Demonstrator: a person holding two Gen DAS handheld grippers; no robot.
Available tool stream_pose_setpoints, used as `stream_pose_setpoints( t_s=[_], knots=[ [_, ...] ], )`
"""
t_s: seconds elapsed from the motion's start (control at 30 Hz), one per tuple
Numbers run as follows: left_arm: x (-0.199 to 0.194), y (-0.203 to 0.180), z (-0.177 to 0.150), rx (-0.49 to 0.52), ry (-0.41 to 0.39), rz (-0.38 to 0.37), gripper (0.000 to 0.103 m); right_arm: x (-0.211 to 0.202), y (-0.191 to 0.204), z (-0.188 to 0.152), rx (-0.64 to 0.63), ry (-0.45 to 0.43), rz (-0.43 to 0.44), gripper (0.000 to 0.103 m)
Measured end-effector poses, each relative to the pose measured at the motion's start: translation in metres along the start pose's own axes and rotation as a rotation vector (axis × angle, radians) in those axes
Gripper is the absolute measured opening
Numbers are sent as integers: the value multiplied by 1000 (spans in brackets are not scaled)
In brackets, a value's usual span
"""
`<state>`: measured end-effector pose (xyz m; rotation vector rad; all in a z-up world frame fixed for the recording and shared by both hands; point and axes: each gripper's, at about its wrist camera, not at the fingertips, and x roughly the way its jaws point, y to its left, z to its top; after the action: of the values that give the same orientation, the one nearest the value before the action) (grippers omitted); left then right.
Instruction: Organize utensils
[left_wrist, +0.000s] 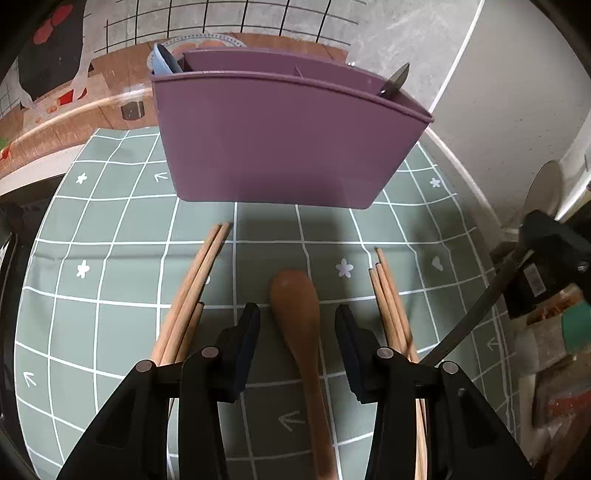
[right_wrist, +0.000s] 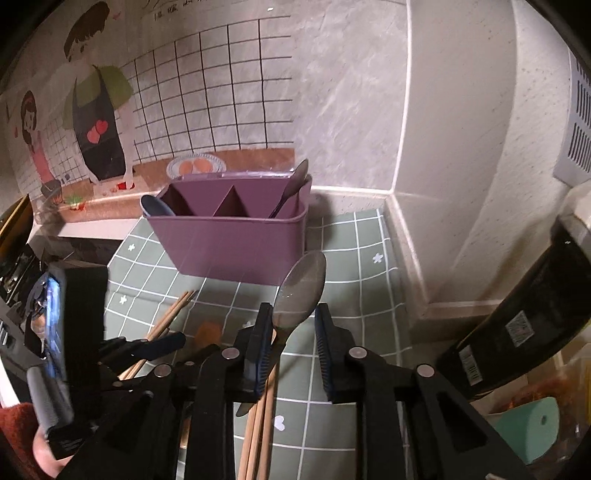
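Note:
A wooden spoon (left_wrist: 295, 310) lies on the green checked mat (left_wrist: 110, 295), bowl toward the purple caddy (left_wrist: 280, 140). My left gripper (left_wrist: 297, 308) is open and straddles the spoon's bowl, neither pad touching it. Wooden chopsticks lie to the left (left_wrist: 195, 291) and to the right (left_wrist: 391, 306) of it. My right gripper (right_wrist: 291, 306) is shut on a metal spoon (right_wrist: 303, 284), held in the air with its bowl up, short of the caddy (right_wrist: 229, 243). Another metal spoon (right_wrist: 295, 181) stands in the caddy's right compartment, and a blue utensil (right_wrist: 157, 206) in its left one.
The caddy stands near the tiled back wall, with a corner wall (right_wrist: 461, 147) to its right. A dark bottle (right_wrist: 517, 332) and a teal roll (right_wrist: 532, 424) crowd the right edge. A black appliance (right_wrist: 14, 236) sits at the far left. A hand with a red sleeve (right_wrist: 14, 421) shows low left.

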<state>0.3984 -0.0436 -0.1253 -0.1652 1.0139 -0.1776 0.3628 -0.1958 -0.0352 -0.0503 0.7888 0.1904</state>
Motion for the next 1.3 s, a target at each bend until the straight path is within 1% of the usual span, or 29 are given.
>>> stream_pose_setpoints(
  t_s=[0.07,0.17,0.2,0.27,0.4,0.43,0.53,0.63,0.73,0.87,0.97,1.13,1.23,1.3],
  knots=[
    [5,-3,0,10,11,21,41,-1,-2,1,4,0,5,14],
    [6,-6,-1,26,3,46,37,-1,-2,1,3,0,2,13],
    [6,-6,0,25,3,46,33,-1,-2,1,6,-1,3,12],
    [7,-5,1,23,3,43,31,-1,-2,0,9,1,7,12],
    [3,1,2,23,-5,13,30,-2,-5,1,26,5,30,10],
    [-1,-2,1,25,-13,7,30,-3,-5,1,28,5,34,10],
    [-20,2,-1,25,-55,-26,30,-8,-6,1,29,-1,39,9],
    [-46,4,-4,40,-120,-56,30,-13,-4,3,19,-6,34,8],
    [-68,9,-5,52,-174,-65,30,-17,-2,4,5,-11,21,5],
    [-97,10,2,72,-236,-80,29,-24,2,9,0,-25,14,4],
    [-113,11,11,65,-265,-94,29,-33,4,15,-4,-44,14,4],
    [-155,10,34,72,-343,-115,29,-55,8,33,-12,-89,28,4],
    [-185,9,56,82,-390,-132,29,-69,11,52,-14,-117,46,4],
    [-205,8,74,96,-424,-136,29,-83,14,71,-24,-155,47,4]
  ],
)
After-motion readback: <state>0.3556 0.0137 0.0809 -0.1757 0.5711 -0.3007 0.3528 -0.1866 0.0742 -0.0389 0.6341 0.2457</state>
